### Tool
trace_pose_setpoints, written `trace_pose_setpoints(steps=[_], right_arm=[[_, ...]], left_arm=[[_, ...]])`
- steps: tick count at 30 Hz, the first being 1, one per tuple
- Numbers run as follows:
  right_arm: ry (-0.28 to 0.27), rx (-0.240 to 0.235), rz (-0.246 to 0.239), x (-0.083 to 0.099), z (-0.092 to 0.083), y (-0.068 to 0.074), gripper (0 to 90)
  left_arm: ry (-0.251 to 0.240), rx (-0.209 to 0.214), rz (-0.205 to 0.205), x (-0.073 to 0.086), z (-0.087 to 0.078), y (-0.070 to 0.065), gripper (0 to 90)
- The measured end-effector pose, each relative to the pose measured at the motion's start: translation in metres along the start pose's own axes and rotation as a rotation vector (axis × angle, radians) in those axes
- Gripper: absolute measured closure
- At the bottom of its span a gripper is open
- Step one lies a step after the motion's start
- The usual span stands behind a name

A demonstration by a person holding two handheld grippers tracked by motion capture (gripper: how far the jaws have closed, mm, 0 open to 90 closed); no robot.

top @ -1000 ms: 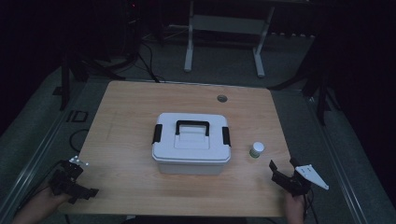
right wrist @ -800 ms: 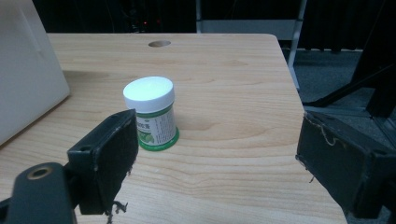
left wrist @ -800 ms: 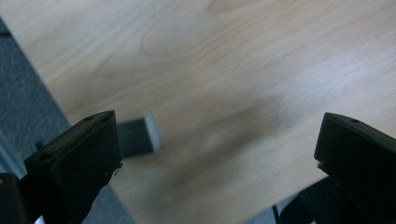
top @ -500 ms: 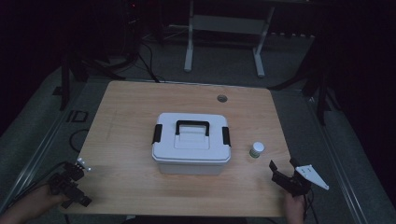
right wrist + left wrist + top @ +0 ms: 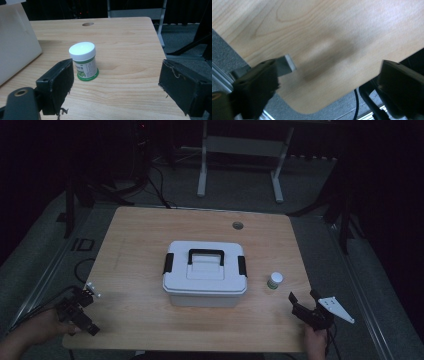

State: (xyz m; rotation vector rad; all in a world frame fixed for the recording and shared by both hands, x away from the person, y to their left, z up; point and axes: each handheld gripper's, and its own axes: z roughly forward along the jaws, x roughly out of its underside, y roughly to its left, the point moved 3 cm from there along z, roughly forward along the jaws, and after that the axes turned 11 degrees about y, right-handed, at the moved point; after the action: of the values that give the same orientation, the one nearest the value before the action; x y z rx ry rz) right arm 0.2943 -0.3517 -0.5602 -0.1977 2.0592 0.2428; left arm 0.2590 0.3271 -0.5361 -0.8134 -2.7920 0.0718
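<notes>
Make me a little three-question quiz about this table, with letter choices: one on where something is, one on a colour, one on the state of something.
1. Where does the small bottle stand?
A. On top of the box
B. On the table, beside the box on the right gripper's side
C. On the floor

2. What colour is the box's handle?
A. Black
B. Red
C. Yellow

3. How do the right gripper's jaws stand?
A. Shut on the bottle
B. Shut on nothing
C. Open, nothing between them

Answers:
1 B: the high view shows it on the wood, apart from the white box.
2 A: the handle is dark against the white lid.
3 C: the right gripper view shows both jaws wide apart, with the bottle beyond them.
</notes>
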Motion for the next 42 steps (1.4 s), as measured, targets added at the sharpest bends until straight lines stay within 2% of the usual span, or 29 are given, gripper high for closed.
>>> trace_pose_setpoints(steps=[3,8,14,18,25,30,34,39,41,42], right_arm=[[-0.004,-0.002,-0.006,0.000,0.000,0.001,12.2],[-0.004,0.002,-0.008,0.000,0.000,0.001,12.0],[0.002,0.002,-0.019,0.000,0.000,0.002,12.0],[0.007,0.005,-0.023,0.000,0.001,0.002,11.9],[0.023,-0.003,-0.029,0.000,0.001,0.004,11.8],[0.032,-0.013,-0.051,0.000,0.001,0.006,11.3],[0.034,-0.018,-0.061,0.000,0.001,0.007,11.2],[0.022,-0.034,-0.048,0.000,0.000,0.007,11.3],[0.017,-0.035,-0.045,0.000,0.000,0.007,11.3],[0.015,-0.041,-0.044,0.000,0.000,0.007,11.3]], left_arm=[[0.022,-0.008,0.015,-0.003,0.001,-0.002,4.1],[0.027,-0.002,0.038,-0.010,-0.005,-0.006,4.1],[0.026,-0.001,0.040,-0.014,-0.020,-0.002,4.2],[0.014,0.016,0.067,-0.016,-0.031,-0.003,4.1],[0.029,-0.021,0.098,-0.023,-0.044,-0.010,4.2],[0.009,-0.027,0.108,-0.030,-0.055,-0.011,4.9],[0.004,-0.027,0.138,-0.036,-0.065,-0.014,5.0],[-0.002,-0.034,0.182,-0.046,-0.078,-0.020,4.9],[-0.002,-0.066,0.196,-0.050,-0.084,-0.023,5.0],[-0.003,-0.062,0.199,-0.053,-0.087,-0.024,5.0]])
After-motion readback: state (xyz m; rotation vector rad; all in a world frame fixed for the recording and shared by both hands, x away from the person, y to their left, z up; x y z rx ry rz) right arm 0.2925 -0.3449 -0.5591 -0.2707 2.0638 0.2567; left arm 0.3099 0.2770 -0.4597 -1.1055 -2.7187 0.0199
